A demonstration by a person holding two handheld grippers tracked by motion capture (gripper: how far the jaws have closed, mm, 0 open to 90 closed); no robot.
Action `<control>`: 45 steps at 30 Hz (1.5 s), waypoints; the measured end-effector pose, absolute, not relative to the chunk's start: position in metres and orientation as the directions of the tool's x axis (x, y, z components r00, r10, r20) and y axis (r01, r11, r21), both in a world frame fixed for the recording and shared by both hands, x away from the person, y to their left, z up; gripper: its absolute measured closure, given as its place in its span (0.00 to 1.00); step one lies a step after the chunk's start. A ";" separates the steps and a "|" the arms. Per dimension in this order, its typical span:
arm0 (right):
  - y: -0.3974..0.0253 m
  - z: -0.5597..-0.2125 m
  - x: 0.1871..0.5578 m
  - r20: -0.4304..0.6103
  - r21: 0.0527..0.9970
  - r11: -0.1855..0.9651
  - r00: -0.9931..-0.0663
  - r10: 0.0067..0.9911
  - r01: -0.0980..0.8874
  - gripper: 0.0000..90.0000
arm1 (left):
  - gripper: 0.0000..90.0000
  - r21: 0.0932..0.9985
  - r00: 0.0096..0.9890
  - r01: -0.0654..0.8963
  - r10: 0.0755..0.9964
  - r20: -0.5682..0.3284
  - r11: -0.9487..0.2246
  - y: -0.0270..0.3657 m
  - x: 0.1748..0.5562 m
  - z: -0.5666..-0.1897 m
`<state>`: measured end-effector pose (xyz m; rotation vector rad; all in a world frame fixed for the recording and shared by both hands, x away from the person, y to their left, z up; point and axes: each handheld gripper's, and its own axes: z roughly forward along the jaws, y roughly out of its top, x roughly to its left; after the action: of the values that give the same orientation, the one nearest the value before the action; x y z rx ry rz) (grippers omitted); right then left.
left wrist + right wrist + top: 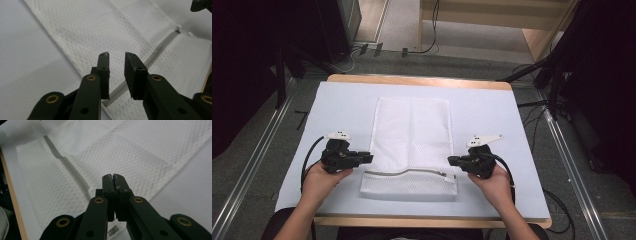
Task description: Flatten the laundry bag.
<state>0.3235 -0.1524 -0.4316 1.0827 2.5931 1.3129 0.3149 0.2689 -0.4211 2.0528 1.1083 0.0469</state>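
Room: dark drapes on both sides, grey floor with rails and cables, a wooden bench beyond the far edge of the table.
Table: white sheet over a wooden top, wood showing at the near and far edges.
Bag: I see a white mesh bag lying flat in the middle, long side running near to far, its zipper crossing the near end from left to right.
Left tool: my left tool sits at the bag's left edge, level with the zipper; jaws released, a clear gap between them, nothing in it.
Right tool: my right tool sits at the bag's right edge by the zipper's end; jaws clenched tip to tip. Whether mesh is caught between them, I cannot tell.
Pull: a small white bead marks the zipper's right end.
Risk: I judge that the thin mesh may slide or bunch if one tool tugs while the other grips nothing.
Risk two: clenched tips could snag the weave.
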 end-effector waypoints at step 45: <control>-0.135 -0.469 0.411 0.180 0.649 0.376 -0.613 0.769 0.662 0.99 | 0.99 0.577 0.488 0.771 0.833 -0.262 -0.270 0.251 0.383 -0.453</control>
<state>0.4115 -0.1355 -0.4688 1.2986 2.4758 1.0583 0.3826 0.2506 -0.4532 2.0780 1.3159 0.1208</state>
